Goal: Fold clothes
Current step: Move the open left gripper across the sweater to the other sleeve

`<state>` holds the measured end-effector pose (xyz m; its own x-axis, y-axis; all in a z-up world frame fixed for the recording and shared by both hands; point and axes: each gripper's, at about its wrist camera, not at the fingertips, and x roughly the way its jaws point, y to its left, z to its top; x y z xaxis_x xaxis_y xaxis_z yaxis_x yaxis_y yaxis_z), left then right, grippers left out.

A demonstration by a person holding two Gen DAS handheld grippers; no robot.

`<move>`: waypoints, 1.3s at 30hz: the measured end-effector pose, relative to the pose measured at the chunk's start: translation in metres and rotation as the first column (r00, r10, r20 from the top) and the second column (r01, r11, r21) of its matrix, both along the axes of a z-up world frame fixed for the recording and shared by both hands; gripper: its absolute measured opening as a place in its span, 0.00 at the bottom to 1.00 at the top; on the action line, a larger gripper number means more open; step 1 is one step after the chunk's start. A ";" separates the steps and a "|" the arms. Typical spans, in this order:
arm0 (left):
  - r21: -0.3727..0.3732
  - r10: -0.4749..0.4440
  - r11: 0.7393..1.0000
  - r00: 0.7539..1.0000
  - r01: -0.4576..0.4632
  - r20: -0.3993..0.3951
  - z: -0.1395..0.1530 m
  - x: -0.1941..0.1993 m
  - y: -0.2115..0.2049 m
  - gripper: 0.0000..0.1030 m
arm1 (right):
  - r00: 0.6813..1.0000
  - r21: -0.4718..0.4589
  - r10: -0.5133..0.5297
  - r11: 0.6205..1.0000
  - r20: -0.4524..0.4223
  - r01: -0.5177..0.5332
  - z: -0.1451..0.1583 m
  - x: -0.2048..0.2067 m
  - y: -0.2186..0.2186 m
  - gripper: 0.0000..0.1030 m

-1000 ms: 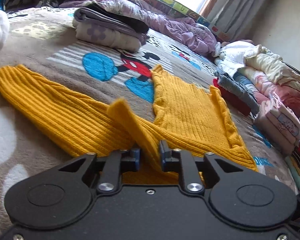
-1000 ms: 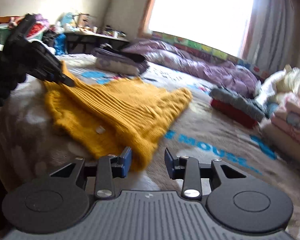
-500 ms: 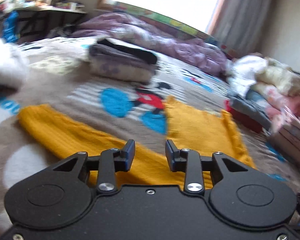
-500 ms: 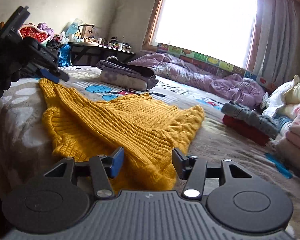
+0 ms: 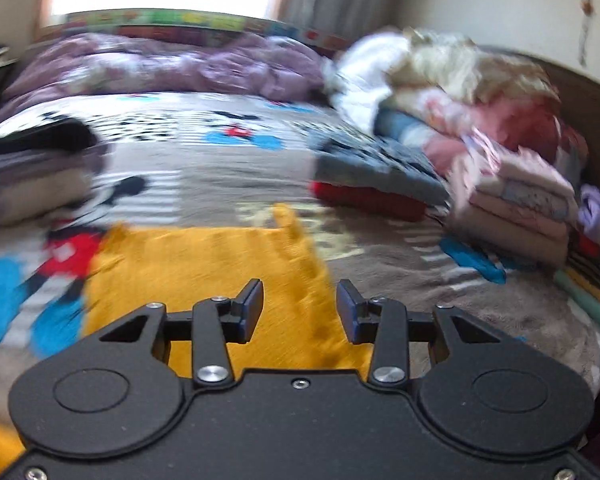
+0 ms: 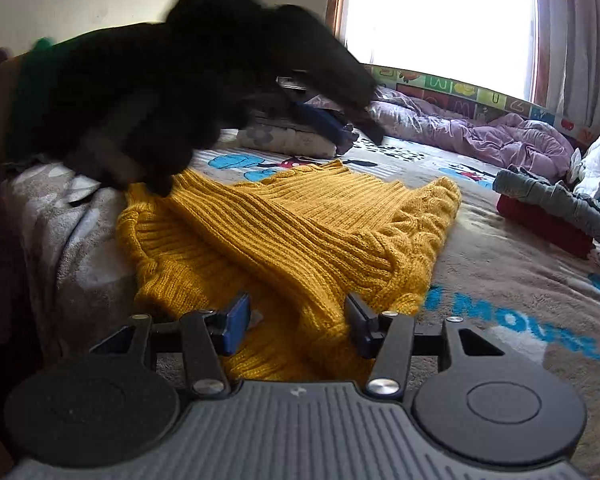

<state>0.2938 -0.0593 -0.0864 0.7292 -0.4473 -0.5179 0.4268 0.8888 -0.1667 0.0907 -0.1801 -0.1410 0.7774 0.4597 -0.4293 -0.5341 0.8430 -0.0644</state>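
Note:
A yellow ribbed sweater lies partly folded on the bed, one sleeve laid across its body. My right gripper is open just above its near hem, and the knit shows between the jaws without the pads pressing it. My left gripper hovers over the sweater's right part in a blurred left wrist view. Its jaws are opening and nothing is between them. In the right wrist view a black-gloved hand carries that left gripper above the sweater's far side.
The bed has a brown cartoon-mouse blanket. A tall stack of folded clothes stands at the right, with a grey and red pile before it. A crumpled purple duvet lies under the window. Another folded pile sits at the left.
My left gripper let go of the sweater fold it was pinching, opened, and swung fast to the right over the bed. My right gripper opened wider and moved slightly closer to the hem.

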 end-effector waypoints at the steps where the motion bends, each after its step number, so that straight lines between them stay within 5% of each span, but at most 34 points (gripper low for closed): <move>1: 0.023 -0.020 1.000 1.000 0.020 -0.007 -0.003 0.008 -0.012 0.36 | 1.000 0.004 0.002 1.000 -0.003 -0.002 0.000 0.000 0.000 0.52; 9: 0.144 -0.031 0.989 0.996 0.044 -0.088 -0.034 0.078 -0.063 0.30 | 0.999 0.037 0.015 0.999 -0.031 -0.014 -0.001 0.002 -0.002 0.53; 21: 0.120 0.099 0.990 0.979 -0.079 -0.177 -0.053 0.157 -0.068 0.27 | 0.998 0.064 0.034 0.997 -0.048 -0.031 -0.003 0.007 -0.008 0.53; 32: 0.185 0.166 0.974 0.966 -0.129 -0.196 -0.058 0.179 -0.082 0.28 | 0.997 0.063 0.049 0.997 -0.052 -0.046 -0.005 0.009 -0.006 0.60; 39: 0.111 0.113 0.989 0.983 -0.097 -0.147 -0.024 0.141 -0.054 0.28 | 0.998 0.062 0.048 0.997 -0.040 -0.045 -0.005 0.007 -0.005 0.60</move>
